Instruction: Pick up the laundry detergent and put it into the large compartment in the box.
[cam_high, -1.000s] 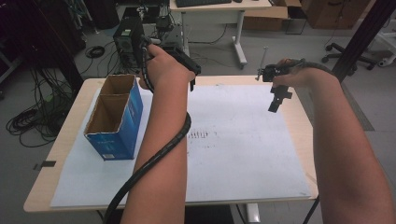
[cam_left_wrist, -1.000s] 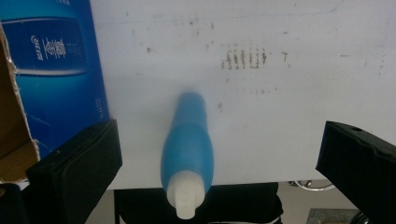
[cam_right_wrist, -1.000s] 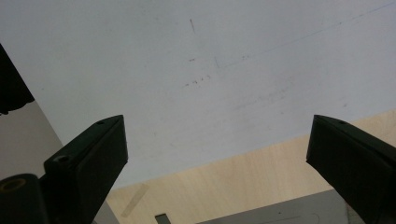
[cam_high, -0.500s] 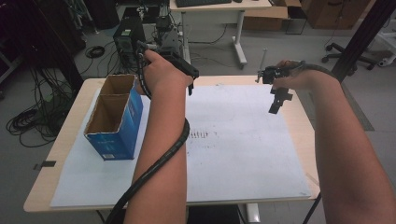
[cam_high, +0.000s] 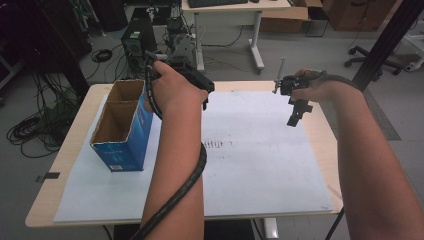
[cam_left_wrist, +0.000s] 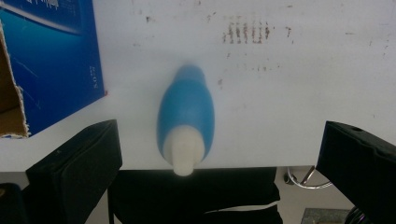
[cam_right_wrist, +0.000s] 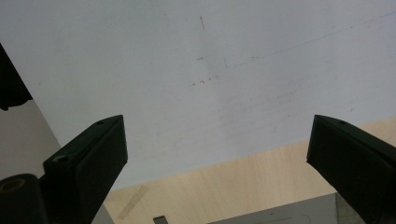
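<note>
A blue bottle (cam_left_wrist: 186, 116) with a white cap lies on the white paper (cam_left_wrist: 289, 84), its cap pointing at the camera. My left gripper (cam_left_wrist: 218, 133) hangs above it, open, with one jaw on each side of the bottle and not touching it. In the high view the left gripper (cam_high: 206, 97) is held over the far middle of the table, just right of the blue cardboard box (cam_high: 122, 127); the forearm hides the bottle there. My right gripper (cam_high: 295, 114) hovers open over the paper near the far right edge, and the right gripper (cam_right_wrist: 217, 123) has nothing between its jaws.
The box is open-topped with two compartments and stands at the left on the paper sheet (cam_high: 260, 165) that covers the wooden table (cam_high: 320, 140). Dark smudges (cam_high: 217, 145) mark the paper's middle. Desks, cables and a computer tower stand beyond the far edge.
The left hand has edged slightly toward the box. The right gripper has stayed almost still, dipping a little.
</note>
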